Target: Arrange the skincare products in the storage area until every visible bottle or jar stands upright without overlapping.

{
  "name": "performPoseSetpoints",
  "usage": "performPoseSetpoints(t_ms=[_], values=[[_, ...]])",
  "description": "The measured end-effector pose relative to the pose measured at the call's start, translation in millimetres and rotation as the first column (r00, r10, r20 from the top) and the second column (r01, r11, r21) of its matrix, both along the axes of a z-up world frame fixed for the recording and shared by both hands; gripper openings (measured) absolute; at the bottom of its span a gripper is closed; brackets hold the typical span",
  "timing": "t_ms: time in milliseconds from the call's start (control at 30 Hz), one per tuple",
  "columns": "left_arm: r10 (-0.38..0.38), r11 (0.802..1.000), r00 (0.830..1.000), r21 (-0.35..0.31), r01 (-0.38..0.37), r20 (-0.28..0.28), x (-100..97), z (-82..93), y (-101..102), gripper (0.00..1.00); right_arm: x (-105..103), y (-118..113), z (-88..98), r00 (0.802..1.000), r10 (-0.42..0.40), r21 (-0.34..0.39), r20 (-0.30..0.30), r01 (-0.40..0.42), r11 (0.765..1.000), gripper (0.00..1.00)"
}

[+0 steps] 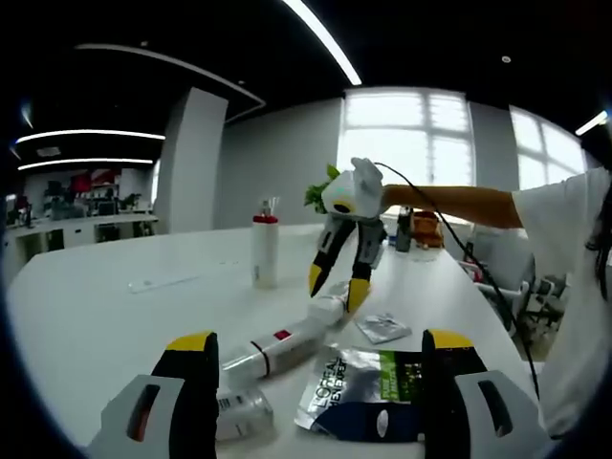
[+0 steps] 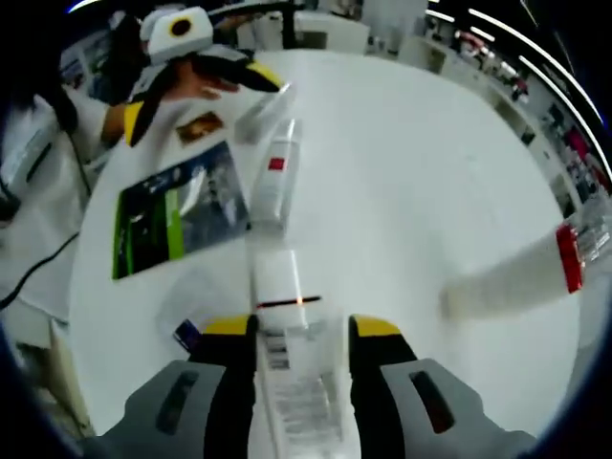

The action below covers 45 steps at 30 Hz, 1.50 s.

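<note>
In the right gripper view, my right gripper (image 2: 304, 327) is shut on a white tube (image 2: 287, 382) that lies on the white table (image 2: 411, 172); both jaws press against the tube's sides. The left gripper view shows that gripper (image 1: 337, 285) pointing down over the tube's end (image 1: 328, 308). My left gripper (image 1: 320, 341) stands wide open above the table with nothing in it. Between its jaws lie a white tube with a red label (image 1: 277, 349) and a clear bottle (image 1: 239, 411). A white bottle with a red cap (image 1: 265, 251) stands upright farther back.
A black and green foil package (image 1: 368, 392) lies flat by the left gripper's right jaw, with a small silver sachet (image 1: 382, 327) beyond it. A person's arm (image 1: 449, 203) reaches in from the right. More items (image 1: 416, 229) stand at the table's far end.
</note>
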<state>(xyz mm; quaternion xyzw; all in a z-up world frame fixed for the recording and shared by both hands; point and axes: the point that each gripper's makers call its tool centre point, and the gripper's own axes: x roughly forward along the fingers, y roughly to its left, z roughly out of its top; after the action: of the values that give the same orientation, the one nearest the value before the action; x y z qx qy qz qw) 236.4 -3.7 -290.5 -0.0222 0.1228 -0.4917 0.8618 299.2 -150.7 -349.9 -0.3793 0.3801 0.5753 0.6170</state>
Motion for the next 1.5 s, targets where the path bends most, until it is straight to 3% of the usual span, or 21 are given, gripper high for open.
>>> performPoseSetpoints(t_ms=[100, 233, 300, 433, 600, 633, 833, 1000, 1167, 1200, 1267, 1500], values=[[0.015, 1.000, 1.000, 0.004, -0.015, 0.008, 2.0, 0.3, 2.2, 0.90, -3.0, -3.6, -11.2, 1.000, 0.024, -0.067, -0.015, -0.025, 0.997, 0.34], [0.020, 1.000, 1.000, 0.000, -0.020, 0.008, 2.6, 0.6, 3.1, 0.90, -3.7, 0.8, -9.5, 0.999, 0.037, -0.077, -0.015, -0.038, 0.996, 0.33], [0.020, 1.000, 1.000, -0.008, -0.020, 0.001, 2.8, 0.5, 2.7, 0.90, -3.8, 1.4, -10.6, 0.999, -0.035, -0.117, -0.019, 0.033, 0.993, 0.33], [0.012, 1.000, 1.000, -0.014, -0.013, -0.009, 2.8, -1.1, 1.3, 0.90, 2.3, 1.3, -10.3, 0.999, 0.027, -0.099, -0.031, -0.030, 0.995, 0.34], [0.014, 1.000, 1.000, -0.020, -0.014, -0.024, 4.1, -3.3, 1.2, 0.90, -6.9, 3.1, -8.3, 0.995, 0.096, -0.035, 0.005, -0.096, 0.995, 0.33], [0.016, 1.000, 1.000, -0.018, -0.016, -0.023, 4.5, -3.5, 1.6, 0.90, -9.1, 3.7, -8.5, 0.995, 0.100, -0.023, -0.010, -0.100, 0.995, 0.31], [0.005, 0.998, 0.999, -0.066, -0.008, -0.043, 3.7, 1.0, 1.8, 0.90, -7.4, 6.2, -8.6, 0.999, 0.041, -0.011, 0.000, -0.041, 0.999, 0.28], [0.018, 0.999, 0.999, -0.043, -0.020, -0.033, 5.8, -1.8, 2.9, 0.90, -10.6, 8.1, -7.4, 1.000, 0.007, -0.040, -0.013, -0.008, 0.999, 0.26], [0.011, 0.998, 0.999, -0.053, -0.013, -0.038, 4.3, -1.2, 1.9, 0.90, -6.2, 16.9, 4.8, 1.000, -0.004, 0.032, 0.030, 0.003, 0.999, 0.26], [0.012, 0.998, 0.999, -0.054, -0.014, -0.039, 4.4, -1.3, 2.1, 0.90, -1.0, 22.1, 11.1, 0.998, -0.011, 0.078, 0.069, 0.006, 0.997, 0.26], [0.015, 0.999, 0.999, -0.047, -0.016, -0.037, 4.9, -2.2, 2.8, 0.90, 0.5, 23.2, 18.7, 0.996, -0.007, 0.101, 0.094, -0.002, 0.995, 0.26], [0.009, 0.999, 1.000, -0.040, -0.010, -0.026, 3.3, -2.1, 0.0, 0.90, 8.8, 34.7, 63.4, 0.975, -0.069, 0.229, 0.213, 0.019, 0.973, 0.26]])
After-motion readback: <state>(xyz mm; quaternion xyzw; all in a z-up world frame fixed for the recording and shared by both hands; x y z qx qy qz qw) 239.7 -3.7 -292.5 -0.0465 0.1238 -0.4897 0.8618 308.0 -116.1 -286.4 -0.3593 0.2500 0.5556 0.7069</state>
